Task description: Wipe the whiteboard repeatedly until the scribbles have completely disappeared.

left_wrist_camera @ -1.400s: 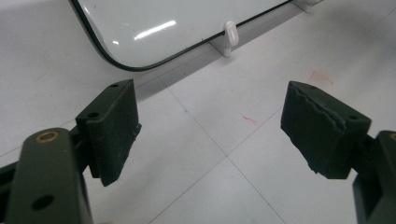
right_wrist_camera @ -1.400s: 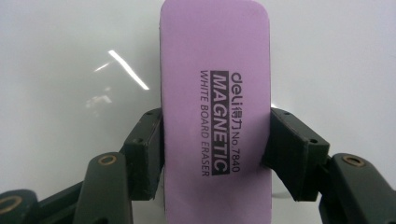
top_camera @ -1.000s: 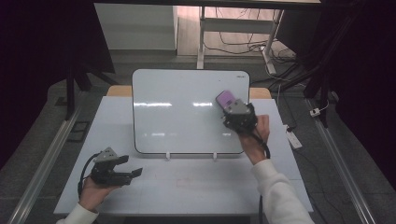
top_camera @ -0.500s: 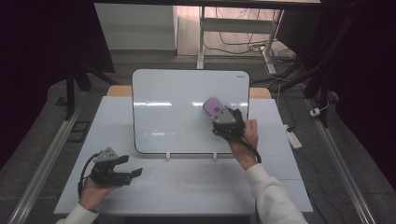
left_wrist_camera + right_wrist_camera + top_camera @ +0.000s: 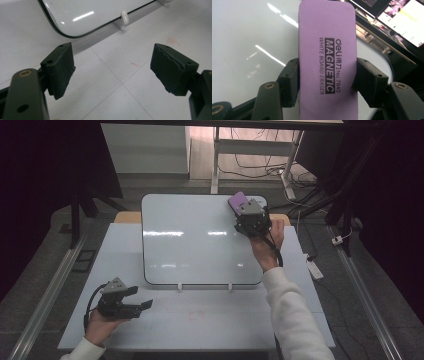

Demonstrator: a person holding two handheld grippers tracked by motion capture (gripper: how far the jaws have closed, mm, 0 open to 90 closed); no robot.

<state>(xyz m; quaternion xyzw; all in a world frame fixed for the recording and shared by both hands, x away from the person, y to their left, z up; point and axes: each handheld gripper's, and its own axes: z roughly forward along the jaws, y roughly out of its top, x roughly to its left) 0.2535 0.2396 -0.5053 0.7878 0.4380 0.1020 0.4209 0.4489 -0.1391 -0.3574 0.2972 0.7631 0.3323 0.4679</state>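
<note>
The right tool, clamping the purple eraser, has moved to the whiteboard's far corner; left tool gapes empty.

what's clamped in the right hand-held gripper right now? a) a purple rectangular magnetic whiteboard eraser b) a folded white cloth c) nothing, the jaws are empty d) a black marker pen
a: in the right gripper view the right hand-held gripper has both black jaws pressed against the long sides of the purple rectangular magnetic whiteboard eraser, held over the glossy white whiteboard.
</note>
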